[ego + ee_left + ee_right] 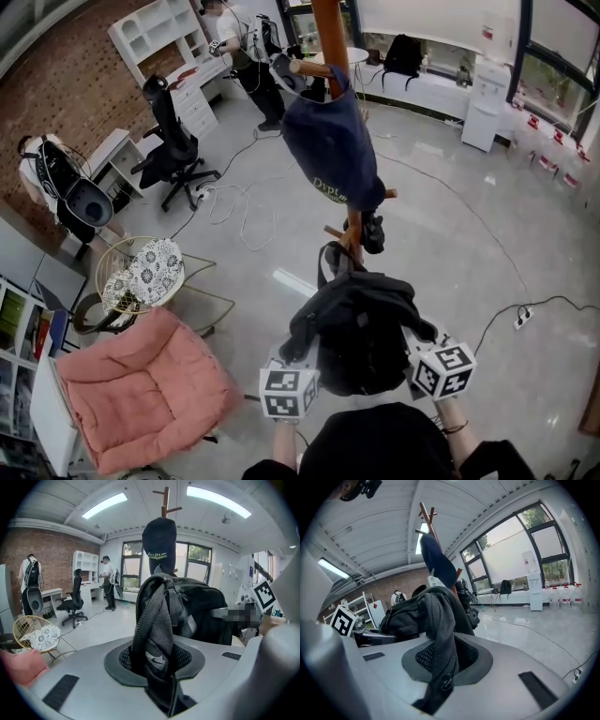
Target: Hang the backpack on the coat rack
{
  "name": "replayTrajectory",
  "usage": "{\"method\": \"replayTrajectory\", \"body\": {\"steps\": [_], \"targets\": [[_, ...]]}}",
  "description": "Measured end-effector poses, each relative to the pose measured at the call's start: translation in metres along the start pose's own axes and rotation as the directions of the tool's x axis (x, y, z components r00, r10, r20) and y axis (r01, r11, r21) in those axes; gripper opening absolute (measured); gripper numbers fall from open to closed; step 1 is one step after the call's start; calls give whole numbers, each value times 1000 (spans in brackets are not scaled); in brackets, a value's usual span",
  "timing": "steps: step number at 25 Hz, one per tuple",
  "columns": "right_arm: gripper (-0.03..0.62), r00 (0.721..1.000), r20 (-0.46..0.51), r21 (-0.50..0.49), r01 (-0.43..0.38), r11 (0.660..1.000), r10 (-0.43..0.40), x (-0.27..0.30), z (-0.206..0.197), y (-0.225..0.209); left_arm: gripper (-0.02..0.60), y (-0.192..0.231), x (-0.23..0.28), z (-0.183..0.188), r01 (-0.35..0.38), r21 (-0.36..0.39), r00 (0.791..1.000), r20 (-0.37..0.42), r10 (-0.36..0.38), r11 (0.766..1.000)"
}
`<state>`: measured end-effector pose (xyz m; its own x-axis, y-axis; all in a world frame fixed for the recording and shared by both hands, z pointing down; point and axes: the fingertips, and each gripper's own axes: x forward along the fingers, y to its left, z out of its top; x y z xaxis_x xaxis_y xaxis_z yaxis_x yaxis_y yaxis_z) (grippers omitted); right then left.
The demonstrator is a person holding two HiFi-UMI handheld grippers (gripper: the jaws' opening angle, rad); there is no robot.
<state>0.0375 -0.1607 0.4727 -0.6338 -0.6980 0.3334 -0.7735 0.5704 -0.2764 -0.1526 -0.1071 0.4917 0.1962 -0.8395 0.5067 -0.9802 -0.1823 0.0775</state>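
Before the coat rack [330, 37], left gripper [157, 677] and right gripper [440, 677] hold the backpack [361, 328] up, fingers [117, 665] clenched on what look like its mesh straps [157, 620], keeping it level for hooking.

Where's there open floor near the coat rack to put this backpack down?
The widest bare floor lies right of the coat rack, between the backpack and the power strip. The left is crowded: pink cushioned chair, wicker chair, and an office chair beyond.
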Motion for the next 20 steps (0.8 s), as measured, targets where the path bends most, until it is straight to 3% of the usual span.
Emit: {"method": "replayTrajectory", "body": {"steps": [9,20], "targets": [[38,1000,-18,19,-7,1000,7,30,-5,-15,118,16,33,2,-11,-3,1000,-29,11,1000],[38,998,-28,49,57,997,-56,63,-12,-32,118,35,77,1,61,38,993,-108,-56,997]]}}
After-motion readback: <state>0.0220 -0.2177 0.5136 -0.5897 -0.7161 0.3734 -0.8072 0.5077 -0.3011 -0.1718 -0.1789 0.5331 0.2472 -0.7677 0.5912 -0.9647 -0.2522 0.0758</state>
